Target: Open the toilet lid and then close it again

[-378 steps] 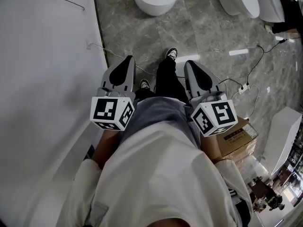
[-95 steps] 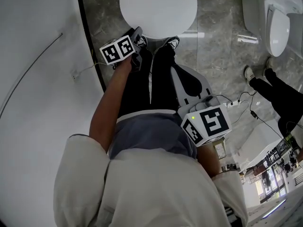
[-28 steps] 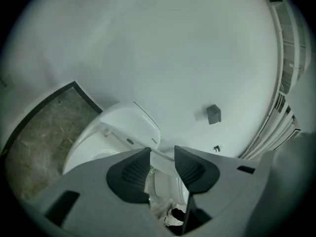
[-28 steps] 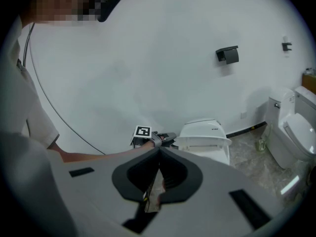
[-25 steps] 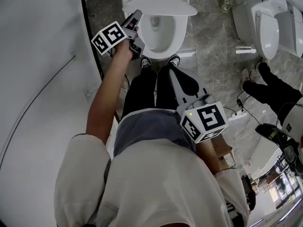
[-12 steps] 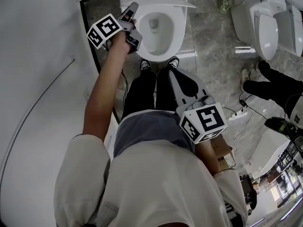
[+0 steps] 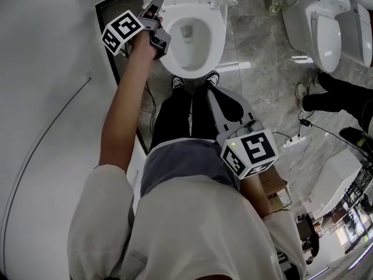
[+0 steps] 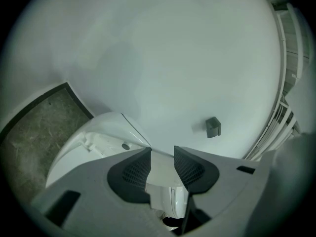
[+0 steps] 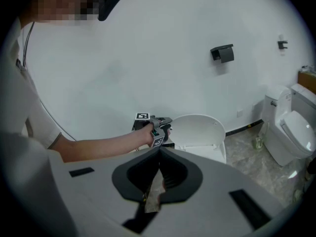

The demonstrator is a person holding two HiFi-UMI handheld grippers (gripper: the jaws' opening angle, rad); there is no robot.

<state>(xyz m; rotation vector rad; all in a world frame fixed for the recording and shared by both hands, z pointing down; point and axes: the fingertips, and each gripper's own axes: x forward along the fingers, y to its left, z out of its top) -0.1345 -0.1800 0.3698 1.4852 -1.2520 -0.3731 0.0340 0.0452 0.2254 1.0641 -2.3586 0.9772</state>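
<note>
The white toilet stands at the top of the head view, its bowl showing. Its lid is raised nearly upright against the wall. My left gripper is at the lid's left edge, arm stretched forward. In the left gripper view the lid's rim fills the gap between the dark pads, so the left gripper is shut on it. The right gripper view shows that left gripper beside the lid. My right gripper hangs by my right leg, shut and holding nothing.
A white wall runs along the left. More toilets stand at the right, with another person's legs near them. A power strip with cables and a cardboard box lie on the grey stone floor. A dark holder hangs on the wall.
My left gripper has moved farther toward the wall and a little up, and the lid has swung up with it. The right gripper has stayed in place.
</note>
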